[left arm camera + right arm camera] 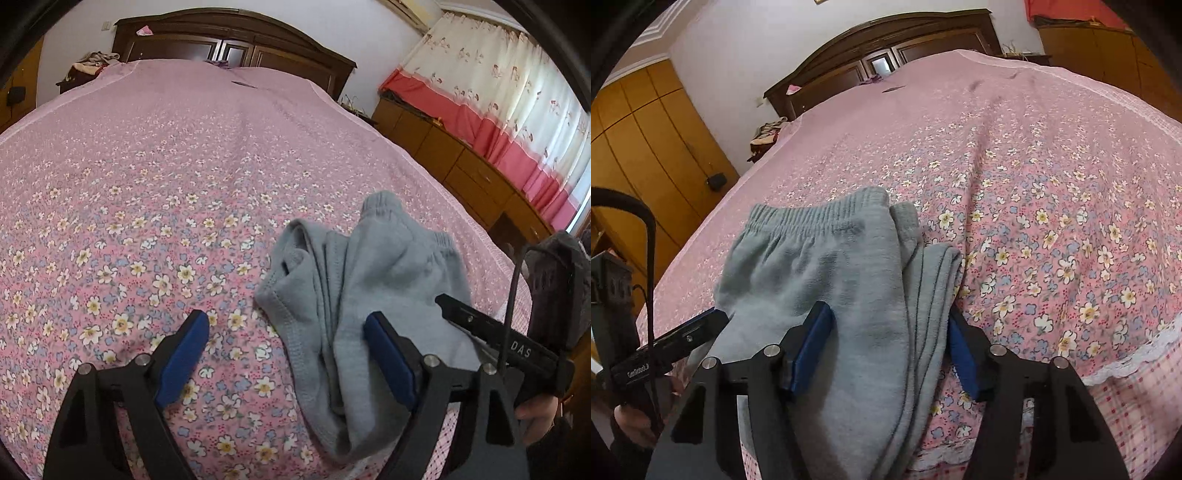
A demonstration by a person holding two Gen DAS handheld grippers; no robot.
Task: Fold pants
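Left gripper [284,338] gapes wide over the bedspread [147,184], nothing between its pads; its right finger sits over the pants' edge, probably lining up a fresh grab.

Pants [827,280] sit at the near edge of the bed, just in front of both tools. Grey fleece, elastic waistband at the far end, bunched in lengthwise pleats rather than flat.

Right gripper [886,347] straddles the folded leg layers, jaws partly apart, pads not visibly pinching; looks poised to clamp.
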